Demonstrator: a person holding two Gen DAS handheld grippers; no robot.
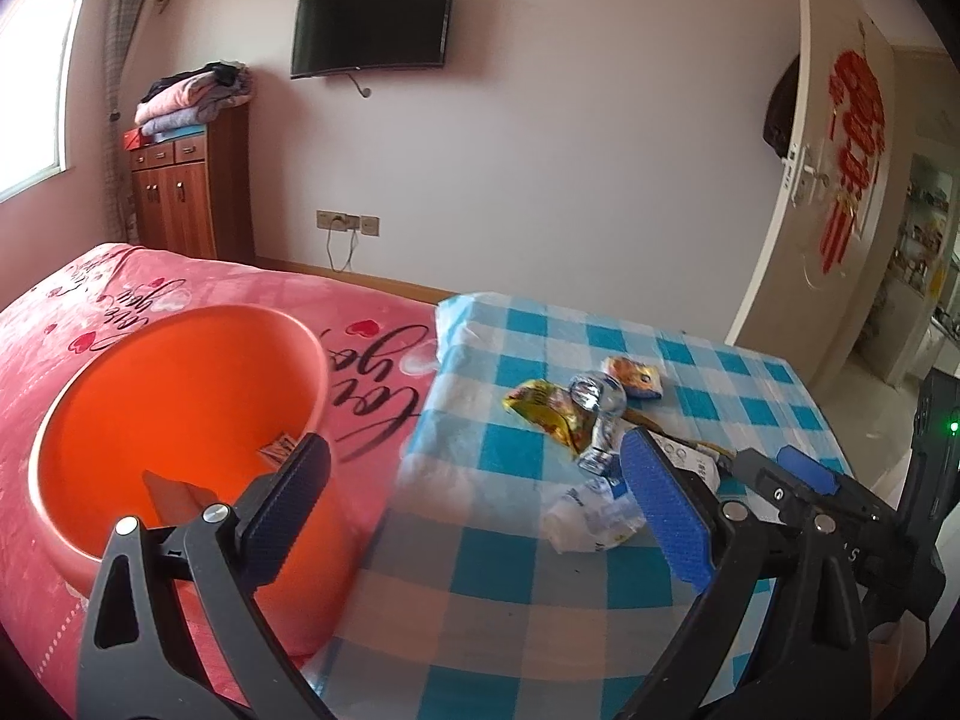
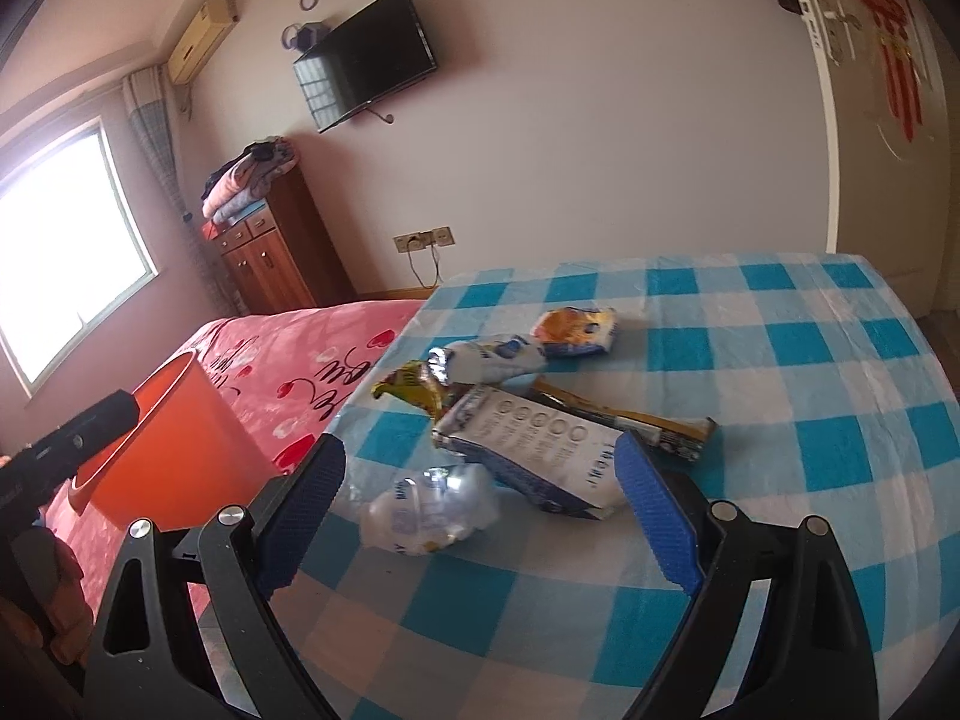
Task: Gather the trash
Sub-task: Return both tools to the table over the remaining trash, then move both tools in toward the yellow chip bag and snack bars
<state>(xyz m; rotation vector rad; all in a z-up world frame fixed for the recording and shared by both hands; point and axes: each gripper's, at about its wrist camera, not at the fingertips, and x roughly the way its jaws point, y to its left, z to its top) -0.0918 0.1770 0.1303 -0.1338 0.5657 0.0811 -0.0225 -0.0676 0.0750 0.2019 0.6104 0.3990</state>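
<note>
I find a cluster of wrappers (image 2: 528,420) on the tabletop (image 2: 780,396), a crumpled bag (image 2: 432,510) nearest me. Left of the tabletop stands the bed (image 1: 72,324), and a bin (image 1: 180,420) before it holds some scraps.

Bare checked tablecloth (image 2: 780,420) lies open around the clustered wrappers (image 2: 528,456); the orange bin (image 1: 180,420) flanks the table's left edge.

Orange bin (image 1: 180,396) base hidden behind left tongs (image 1: 480,516), long brown wrapper (image 2: 636,420) partly covered, print unreadable
</note>
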